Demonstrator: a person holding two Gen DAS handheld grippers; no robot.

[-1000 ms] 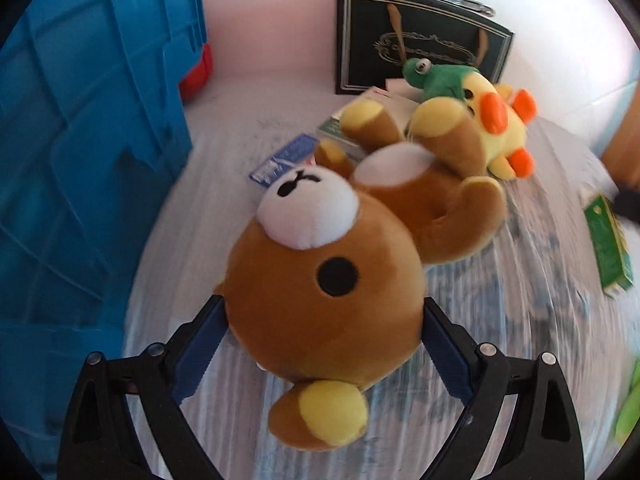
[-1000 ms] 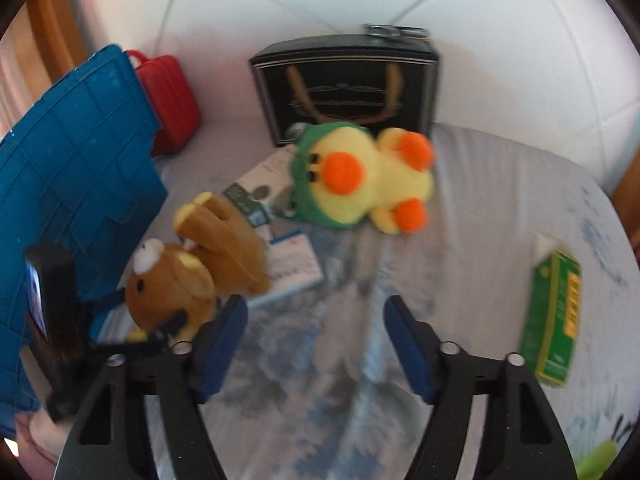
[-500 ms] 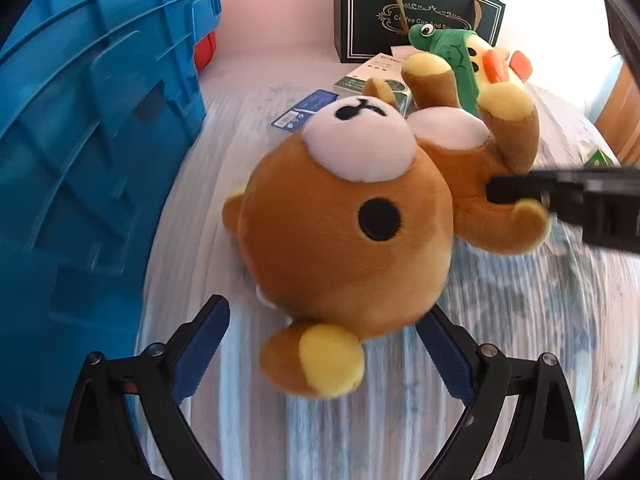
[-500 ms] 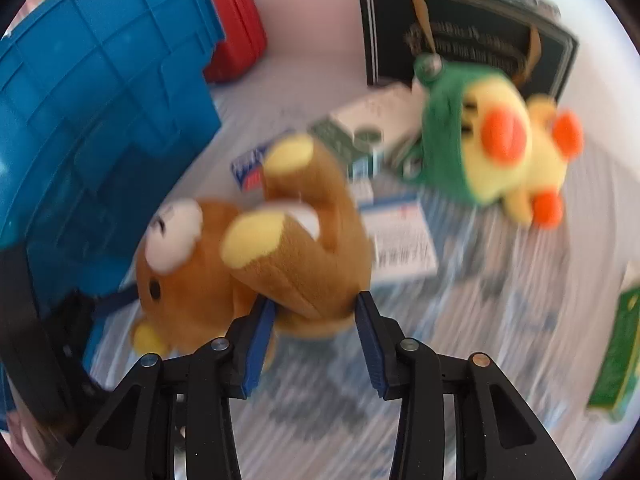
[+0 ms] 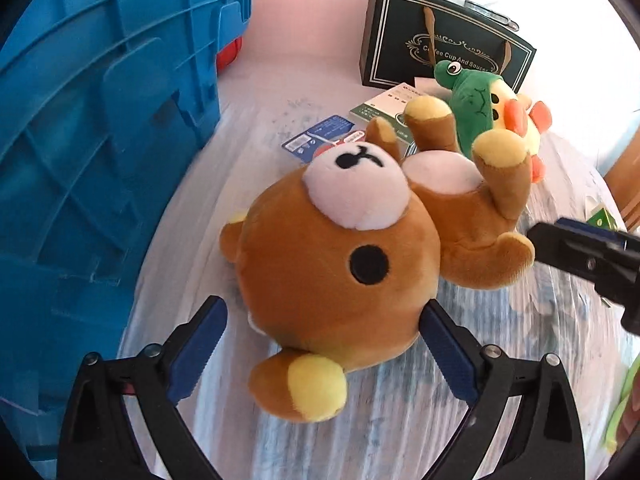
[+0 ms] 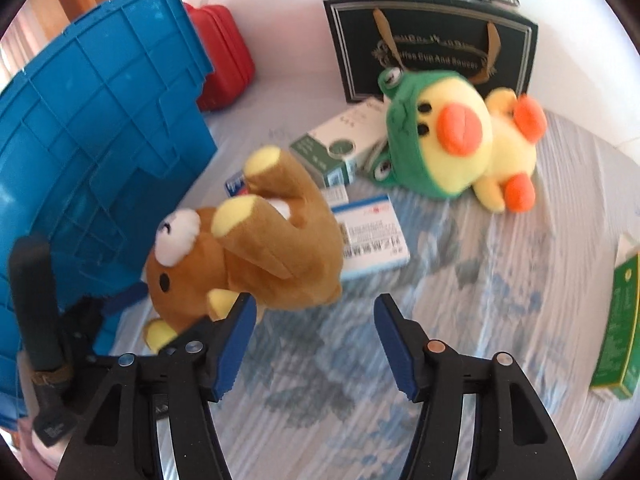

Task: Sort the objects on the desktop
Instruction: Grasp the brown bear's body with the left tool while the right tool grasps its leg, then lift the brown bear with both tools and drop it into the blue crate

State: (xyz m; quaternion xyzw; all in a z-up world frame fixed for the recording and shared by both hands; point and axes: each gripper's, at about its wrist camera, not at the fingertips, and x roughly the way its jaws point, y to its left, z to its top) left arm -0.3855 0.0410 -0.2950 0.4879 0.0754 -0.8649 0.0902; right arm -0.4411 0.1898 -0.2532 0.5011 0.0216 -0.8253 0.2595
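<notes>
A brown plush bear (image 5: pixel 344 264) lies on its back on the blue-white cloth, legs up. The bear (image 6: pixel 256 256) rests beside the blue crate. My left gripper (image 5: pixel 322 320) stands open around the lower part of its head. The right finger (image 5: pixel 444 344) is at the head's edge, while the left finger (image 5: pixel 200 340) stands apart from it. My right gripper (image 6: pixel 314 308) has opening jaws with only cloth between them, and the bear lies just past its left finger (image 6: pixel 236 332). The right gripper (image 5: pixel 580 256) also shows beside the bear's arm.
A big blue crate (image 6: pixel 100 140) fills the left, with a red case (image 6: pixel 224 60) behind it. Further back are a black gift bag (image 6: pixel 432 44), a yellow duck plush in a green hood (image 6: pixel 452 140), a white-green box (image 6: pixel 340 144) and a blue-white box (image 6: pixel 372 236). A green box (image 6: pixel 620 320) lies at the right.
The right gripper came in, shut on the bear's body, then let go and drew back. The bear's head has slid outward from between the left fingers, which kept their width.
</notes>
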